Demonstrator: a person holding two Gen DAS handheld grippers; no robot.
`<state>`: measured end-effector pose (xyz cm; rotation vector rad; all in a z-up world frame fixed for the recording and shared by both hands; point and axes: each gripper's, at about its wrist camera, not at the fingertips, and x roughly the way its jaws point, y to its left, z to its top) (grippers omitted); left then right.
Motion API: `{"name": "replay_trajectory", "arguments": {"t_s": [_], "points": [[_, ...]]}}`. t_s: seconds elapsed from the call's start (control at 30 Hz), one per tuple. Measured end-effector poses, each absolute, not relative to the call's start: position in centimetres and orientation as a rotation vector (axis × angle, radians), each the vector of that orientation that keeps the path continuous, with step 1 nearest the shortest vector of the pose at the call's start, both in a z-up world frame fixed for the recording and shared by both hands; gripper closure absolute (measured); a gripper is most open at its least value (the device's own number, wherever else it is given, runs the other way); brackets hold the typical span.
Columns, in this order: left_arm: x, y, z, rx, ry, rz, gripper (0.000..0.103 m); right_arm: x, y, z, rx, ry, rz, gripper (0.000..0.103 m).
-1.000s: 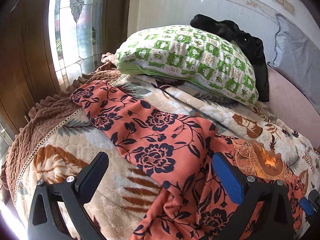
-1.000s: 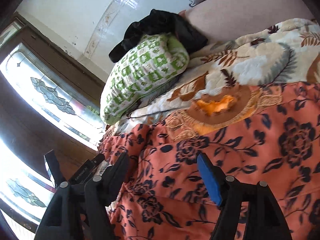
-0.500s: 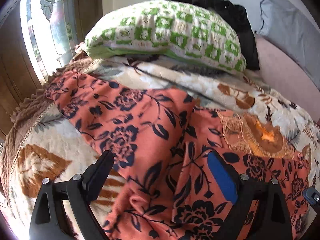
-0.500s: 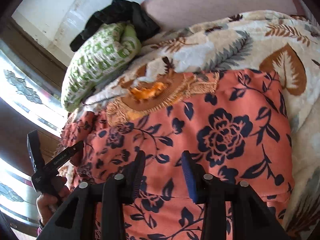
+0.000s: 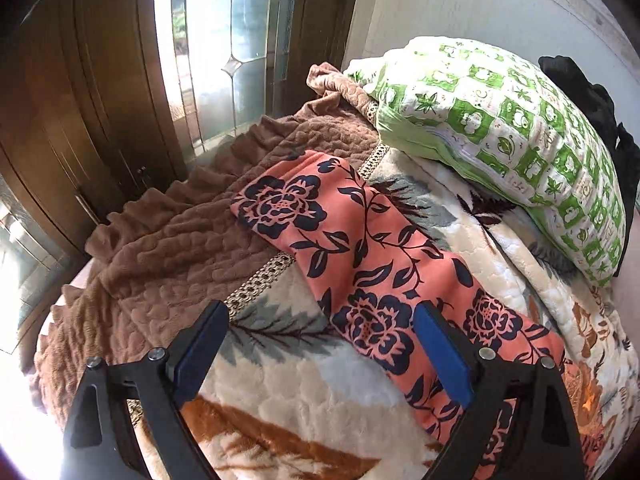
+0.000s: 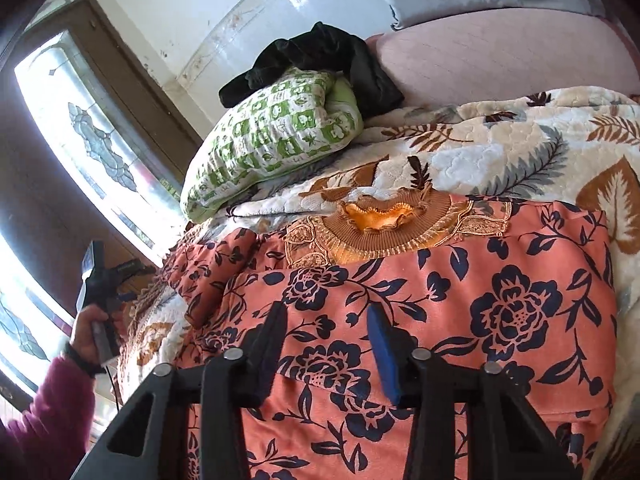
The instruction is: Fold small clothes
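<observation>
The floral garment (image 6: 440, 312) is spread on the bed's blanket (image 5: 280, 392), one sleeve (image 5: 340, 240) still extended, folding barely begun; left gripper (image 5: 320, 352) jaws are held wide, right gripper (image 6: 328, 344) jaws, just narrowing, are kept apart, nothing pinched.

We see the floral top (image 6: 460, 300) spread on the quilt (image 6: 500, 152), its collar toward the pillow (image 6: 272, 140), its sleeve (image 5: 360, 248) stretched out toward the window (image 5: 224, 40). A dark garment (image 6: 320, 56) lies on and behind the pillow. The left gripper (image 5: 320, 352) hovers over the sleeve, the right gripper (image 6: 328, 328) over the top's body
</observation>
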<state>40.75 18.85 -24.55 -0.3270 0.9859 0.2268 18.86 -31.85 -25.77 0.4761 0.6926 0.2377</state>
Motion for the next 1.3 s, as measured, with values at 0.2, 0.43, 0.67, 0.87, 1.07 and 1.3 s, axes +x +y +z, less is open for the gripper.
{"name": "replay_trajectory", "arguments": {"t_s": [0.2,0.43,0.67,0.87,1.07,1.3], "points": [[44.6,20.8,-28.5,-0.566,1.093,0.219,0.069,20.9,-30.1,-28.5,0.402,0.795,0.196,0.067],[46.0,21.3,-29.1,-0.595,1.012,0.214,0.083,22.7,-29.8,-31.4,0.399,0.905,0.175,0.067],[45.0,17.9,-25.1,-0.431,0.866,0.151,0.095,22.8,-30.2,-31.3,0.442,0.902,0.183,0.067],[40.4,8.1,-18.4,-0.194,0.772,-0.042,0.095,22.2,-32.2,-29.7,0.514,0.843,0.153,0.067],[33.2,-6.3,-15.2,0.022,0.741,-0.326,0.095,20.8,-36.3,-27.4,0.599,0.76,0.082,0.067],[25.7,-23.2,-17.9,0.187,0.877,-0.624,0.089,18.2,-44.3,-25.6,0.753,0.649,-0.026,0.065]]}}
